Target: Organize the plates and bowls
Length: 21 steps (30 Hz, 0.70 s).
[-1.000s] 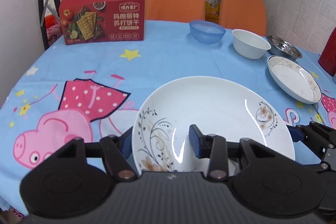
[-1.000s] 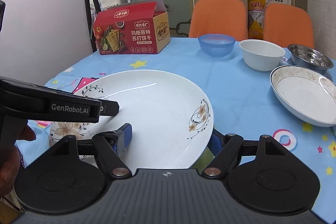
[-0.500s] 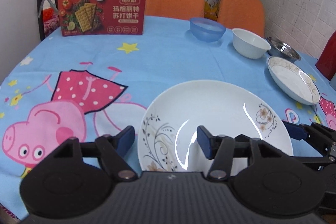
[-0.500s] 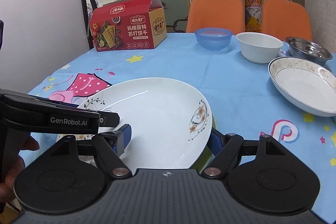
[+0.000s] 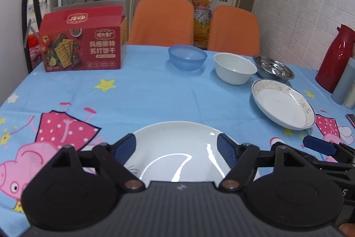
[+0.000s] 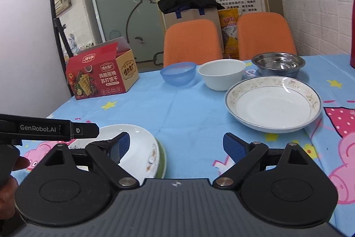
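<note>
Opening jaws: the left gripper [image 5: 176, 144], lower centre of the left wrist view, has its jaws spreading apart; its blue pads stand clear of the plate on both sides, so nothing is clamped.
Right gripper [image 6: 176, 146]: lower centre of the right wrist view, jaws wide apart, with bare tablecloth between the pads; it grips nothing.
Large white plate [image 5: 177, 148]: flat on the table directly under the left gripper, lower centre of the left wrist view; in the right wrist view it sits lower left, with a green rim showing beneath its right edge.
Person's hand [image 6: 13, 172]: lower left edge of the right wrist view, on the handle of the left gripper.
Tablecloth [image 5: 155, 92]: blue with cartoon pig prints and yellow stars; covers the whole table.
Shallow dish [image 6: 274, 102]: speckled rim, centre right in the right wrist view, well apart from the large plate.
White bowl [image 6: 220, 73]: upright, just behind the shallow dish to the left.
Steel bowl [image 6: 278, 63]: just behind the shallow dish to the right.
Blue bowl [image 6: 177, 72]: upright, just left of the white bowl.
Cracker box [image 5: 82, 41]: red, lid flap raised, middle left of the left wrist view.
Red flask [image 5: 335, 57]: right edge of the left wrist view.
Orange chairs [image 5: 160, 19]: two, behind the far table edge.
</note>
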Motion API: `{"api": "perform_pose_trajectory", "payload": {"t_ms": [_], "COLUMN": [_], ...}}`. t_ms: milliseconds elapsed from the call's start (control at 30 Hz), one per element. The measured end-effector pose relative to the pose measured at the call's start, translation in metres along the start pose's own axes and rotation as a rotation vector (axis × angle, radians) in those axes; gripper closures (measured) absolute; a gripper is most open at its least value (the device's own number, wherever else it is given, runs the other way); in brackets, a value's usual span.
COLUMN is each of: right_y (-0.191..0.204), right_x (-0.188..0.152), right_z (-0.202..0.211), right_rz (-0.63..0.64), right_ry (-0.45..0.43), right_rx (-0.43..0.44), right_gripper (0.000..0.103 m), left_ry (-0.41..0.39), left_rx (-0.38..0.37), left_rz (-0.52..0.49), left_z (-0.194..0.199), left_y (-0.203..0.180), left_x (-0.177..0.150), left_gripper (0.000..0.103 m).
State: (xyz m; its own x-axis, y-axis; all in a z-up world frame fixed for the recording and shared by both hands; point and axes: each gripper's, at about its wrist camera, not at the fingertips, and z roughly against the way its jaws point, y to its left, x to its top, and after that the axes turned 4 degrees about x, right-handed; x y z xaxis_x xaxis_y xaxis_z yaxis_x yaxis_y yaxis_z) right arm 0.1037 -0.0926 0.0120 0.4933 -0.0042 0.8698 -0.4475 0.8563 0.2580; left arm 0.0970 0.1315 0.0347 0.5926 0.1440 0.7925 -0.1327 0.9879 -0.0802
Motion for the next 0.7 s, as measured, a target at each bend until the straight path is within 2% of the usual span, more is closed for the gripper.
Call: {"api": "perform_pose_trajectory", "payload": {"t_ms": [333, 700], "right_y": [-0.064, -0.11], "right_x": [0.004, 0.008], "right_z": [0.014, 0.001], "right_rz": [-0.106, -0.188], "right_ry": [-0.006, -0.005], "right_rx": [-0.096, -0.123], "right_gripper": [0.0, 0.0], "left_ry": [0.014, 0.049], "left_rx": [-0.024, -0.007], "left_rz": [-0.079, -0.136], "left_z": [-0.015, -0.045], "left_y": [-0.046, -0.075], "left_x": [0.013, 0.033], "left_gripper": [0.029, 0.029]}}
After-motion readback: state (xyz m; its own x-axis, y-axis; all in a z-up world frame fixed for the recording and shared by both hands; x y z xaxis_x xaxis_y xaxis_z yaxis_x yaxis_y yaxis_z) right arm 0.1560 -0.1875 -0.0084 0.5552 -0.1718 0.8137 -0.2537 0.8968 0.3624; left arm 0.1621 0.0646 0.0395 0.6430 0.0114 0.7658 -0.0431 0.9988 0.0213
